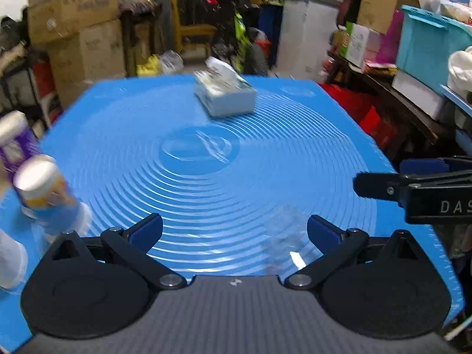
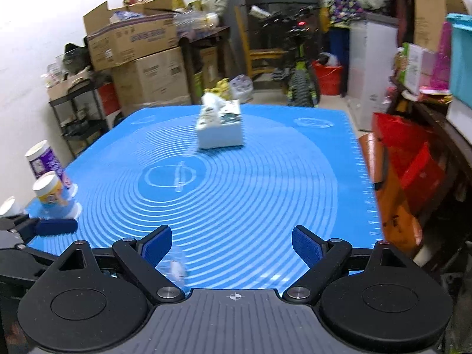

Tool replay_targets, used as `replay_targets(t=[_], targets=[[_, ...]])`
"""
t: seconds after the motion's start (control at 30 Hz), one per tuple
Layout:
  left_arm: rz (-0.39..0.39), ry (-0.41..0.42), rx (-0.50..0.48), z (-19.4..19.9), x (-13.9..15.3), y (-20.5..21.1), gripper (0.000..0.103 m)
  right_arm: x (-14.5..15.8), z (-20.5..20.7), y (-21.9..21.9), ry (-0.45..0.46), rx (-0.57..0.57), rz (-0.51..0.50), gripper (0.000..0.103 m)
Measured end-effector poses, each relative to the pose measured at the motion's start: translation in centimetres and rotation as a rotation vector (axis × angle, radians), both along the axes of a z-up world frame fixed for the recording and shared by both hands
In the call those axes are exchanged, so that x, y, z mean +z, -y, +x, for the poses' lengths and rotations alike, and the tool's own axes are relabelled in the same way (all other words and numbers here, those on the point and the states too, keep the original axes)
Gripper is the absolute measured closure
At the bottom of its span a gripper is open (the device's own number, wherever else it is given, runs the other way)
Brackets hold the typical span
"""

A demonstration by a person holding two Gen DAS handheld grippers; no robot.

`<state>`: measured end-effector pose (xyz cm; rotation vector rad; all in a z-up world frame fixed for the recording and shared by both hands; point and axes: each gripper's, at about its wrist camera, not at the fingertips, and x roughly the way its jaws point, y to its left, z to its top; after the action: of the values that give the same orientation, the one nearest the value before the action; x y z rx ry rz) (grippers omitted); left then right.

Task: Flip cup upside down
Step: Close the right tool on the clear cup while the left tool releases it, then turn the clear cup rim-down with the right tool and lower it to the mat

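Both claws gape over blue mat (image 2: 236, 194); cups (image 2: 48, 190) inverted.

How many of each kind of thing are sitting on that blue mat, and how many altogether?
Paper cups: 3, namely the purple cup, the orange-and-blue cup and the white cup, which is cut off by the frame edge.
Tissue box: 1
Blurry clear item: 1, near the front of the blue mat; possibly a clear cup, too blurred to tell.
Total: 5

Your left hand-held gripper (image 1: 234, 230) is spread wide and holds nothing; your right hand-held gripper (image 2: 232, 243), at its 3 o'clock, likewise gapes.
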<state>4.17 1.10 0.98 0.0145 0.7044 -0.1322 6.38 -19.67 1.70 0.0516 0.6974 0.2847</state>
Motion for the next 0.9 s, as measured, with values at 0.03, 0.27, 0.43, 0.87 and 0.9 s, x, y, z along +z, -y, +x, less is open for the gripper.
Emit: replay_targets(t=[0.03, 0.27, 0.43, 0.87, 0.9], targets=[[0.009, 0.006, 0.011, 0.0, 0.1, -0.6, 0.000, 0.0, 0.4, -0.4, -0.015, 0.016, 0.006, 0.013], [0.017, 0.002, 0.113, 0.9, -0.1, -4.5, 0.000, 0.3, 3.8, -4.0, -0.156, 0.122, -0.006, 0.013], [0.033, -0.006, 0.162, 1.3, -1.0, -5.9, 0.000, -1.0, 5.4, -6.9, -0.253, 0.162, -0.060, 0.014], [-0.012, -0.020, 0.162, 1.3, -1.4, -7.3, 0.000, -4.2, 7.9, -10.1, -0.464, 0.225, -0.146, 0.046], [-0.014, -0.023, 0.161, 1.3, -1.4, -7.4, 0.000, -4.1, 7.7, -9.9, -0.457, 0.225, -0.145, 0.047]])
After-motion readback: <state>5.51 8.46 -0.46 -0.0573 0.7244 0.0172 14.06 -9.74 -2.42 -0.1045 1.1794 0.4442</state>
